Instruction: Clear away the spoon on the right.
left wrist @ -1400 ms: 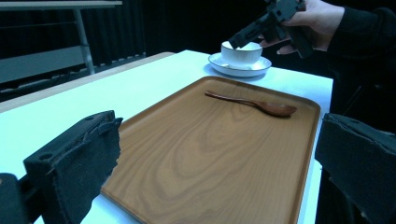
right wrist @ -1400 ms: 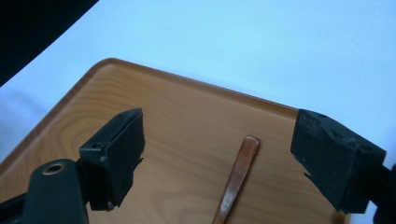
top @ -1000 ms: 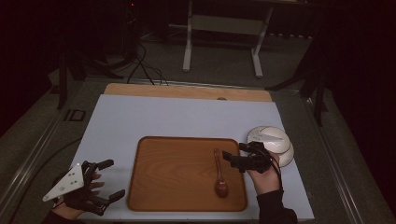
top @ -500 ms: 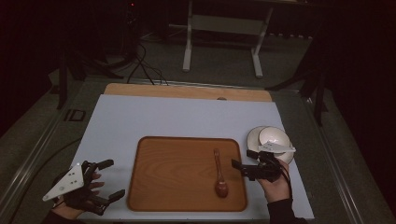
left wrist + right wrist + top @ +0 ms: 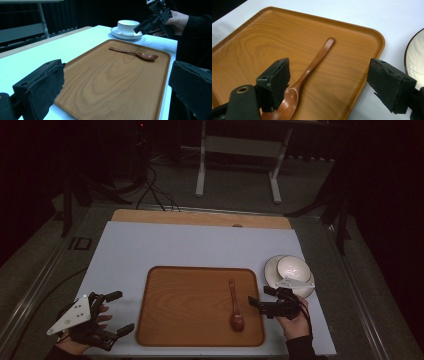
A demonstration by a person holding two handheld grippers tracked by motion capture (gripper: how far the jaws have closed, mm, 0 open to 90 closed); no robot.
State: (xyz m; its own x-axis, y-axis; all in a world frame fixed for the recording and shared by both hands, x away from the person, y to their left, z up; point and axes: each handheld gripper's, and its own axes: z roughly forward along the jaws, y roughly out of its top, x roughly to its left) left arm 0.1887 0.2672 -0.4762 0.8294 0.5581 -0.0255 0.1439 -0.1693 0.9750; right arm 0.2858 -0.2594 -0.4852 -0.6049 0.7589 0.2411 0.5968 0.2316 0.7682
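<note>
A dark wooden spoon (image 5: 234, 304) lies on the right part of a brown wooden tray (image 5: 190, 305), bowl end toward the front. In the right gripper view the spoon (image 5: 312, 67) runs up between the spread jaws, untouched. My right gripper (image 5: 260, 300) hovers open at the tray's right edge, just right of the spoon. A white cup on a saucer (image 5: 292, 270) stands behind it. My left gripper (image 5: 117, 312) rests open at the table's front left, left of the tray (image 5: 112, 82). The left gripper view also catches the spoon (image 5: 136, 53), cup (image 5: 128, 26) and right gripper (image 5: 152, 20).
A pale blue mat (image 5: 150, 250) covers the table, with a wooden strip (image 5: 200, 217) along the far edge. A metal stand (image 5: 237, 150) and cables (image 5: 150, 185) are on the dark floor beyond. Bare mat stretches behind the tray.
My right gripper has drawn back from over the spoon's handle toward the front right, off the tray's edge, uncovering the cup and saucer. The spoon stays on the tray; the left gripper has not moved.
</note>
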